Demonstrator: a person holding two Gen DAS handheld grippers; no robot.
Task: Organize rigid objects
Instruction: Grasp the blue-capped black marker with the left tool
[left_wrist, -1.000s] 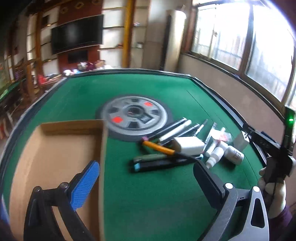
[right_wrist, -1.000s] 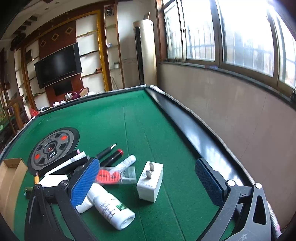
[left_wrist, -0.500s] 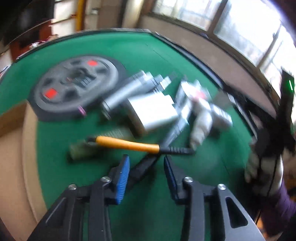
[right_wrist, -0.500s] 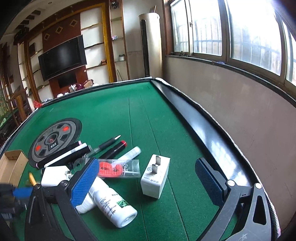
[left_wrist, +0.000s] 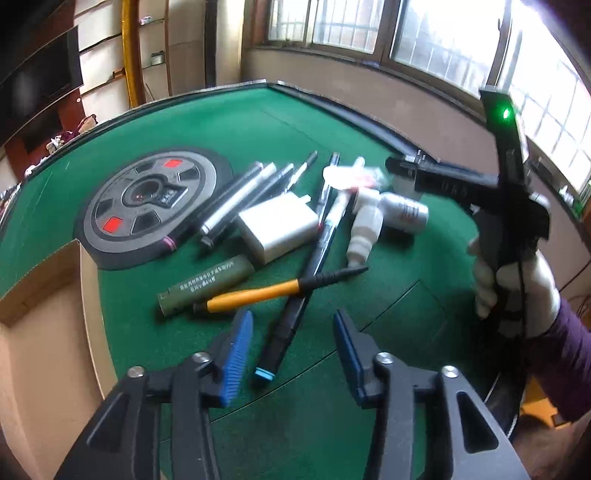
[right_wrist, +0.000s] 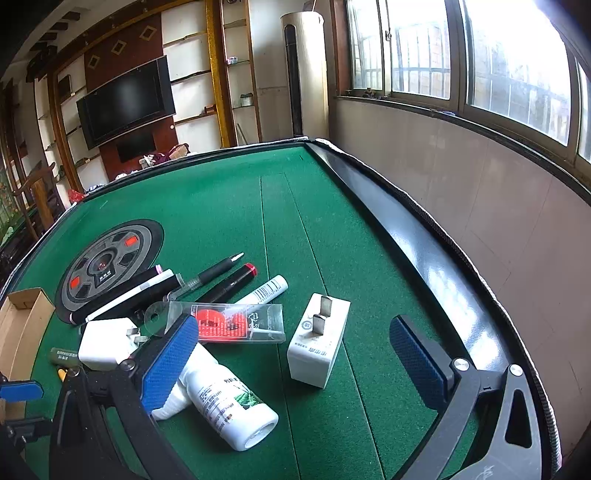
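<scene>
Straddling black pen (left_wrist: 286, 325), left gripper (left_wrist: 291, 354) fingers parted; right gripper (right_wrist: 295, 354) fingers spread; labels unreadable.

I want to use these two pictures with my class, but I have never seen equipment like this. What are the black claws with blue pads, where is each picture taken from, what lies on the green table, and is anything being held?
No robot here: a person holds a two-finger tool in each hand, each carrying a wide-angle camera that looks along its fingers.

One picture comes from the left hand-held gripper, open around a black pen with a blue end, not yet gripping it. The gloved hand there holds the other tool.

The other picture comes from the right hand-held gripper, open and empty above a white plug adapter.

On the green table also lie an orange-handled pen, a white bottle, more pens and a cardboard box.
</scene>
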